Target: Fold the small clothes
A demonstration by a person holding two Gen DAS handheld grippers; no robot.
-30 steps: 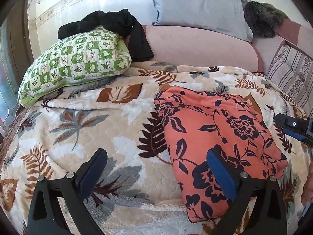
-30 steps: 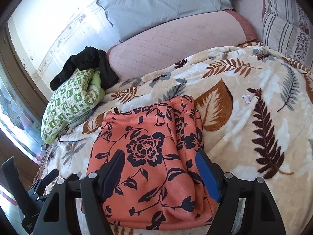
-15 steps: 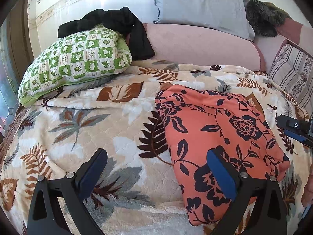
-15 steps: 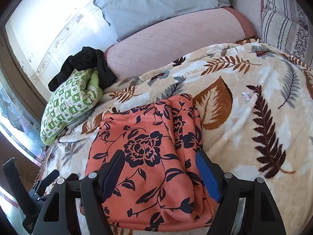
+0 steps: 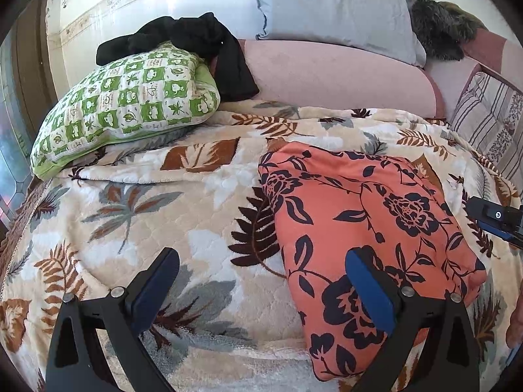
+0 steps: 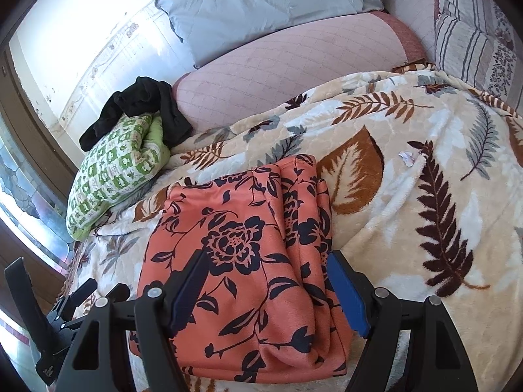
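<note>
Since the garment [image 6: 248, 274] lies as a compact folded rectangle near the blanket's [image 6: 408, 196] near edge, folding looks essentially complete. Left gripper [image 5: 261, 290] and right gripper [image 6: 266, 289] hover spread, grasping nothing; black clothing [image 5: 196, 42] lies unfolded.

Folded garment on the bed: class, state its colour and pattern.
Garment: coral-orange with dark navy flowers and leaves; clearest in the right wrist view.

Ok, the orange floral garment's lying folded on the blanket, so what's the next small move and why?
Probably lift both claws away: the orange floral garment already lies folded in a neat rectangle on the blanket, and the left claw and right claw are open, gripping nothing.
</note>
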